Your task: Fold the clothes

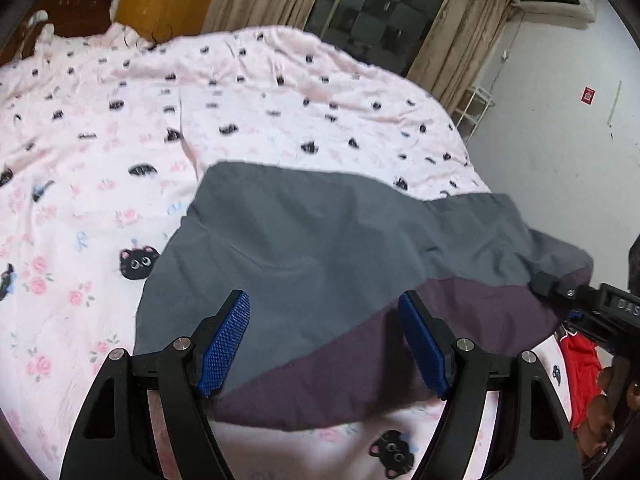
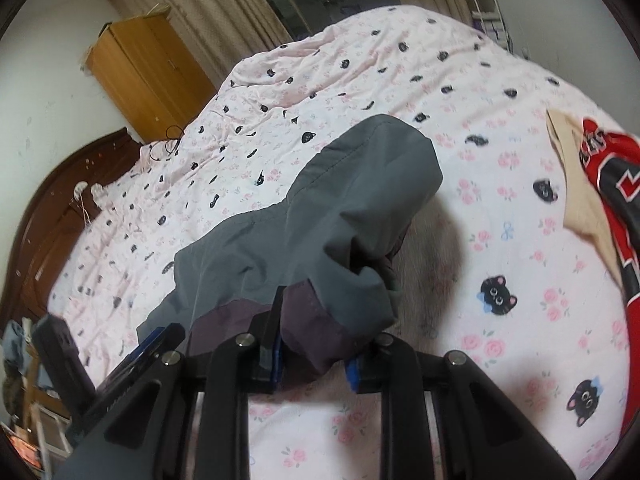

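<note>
1. A grey garment with a dull purple lower panel [image 1: 320,240], thin woven fabric, lies on the pink bedspread printed with black cats and roses [image 1: 100,140], near the bed's front edge.
2. The left gripper [image 1: 324,344] hovers over the purple hem with its blue-padded jaws standing wide; cloth shows between them, but the pads press on nothing.
3. The right gripper [image 2: 316,360] has its jaws narrowed onto a bunched purple corner and lifts it, so one grey end hangs folded over above the bed.
4. My reading: folding has barely begun. The garment looks rumpled, with no finished crease in sight.
5. A red and black jersey [image 2: 612,200] and a beige cloth [image 2: 576,184] lie to the right, seemingly still waiting.
</note>
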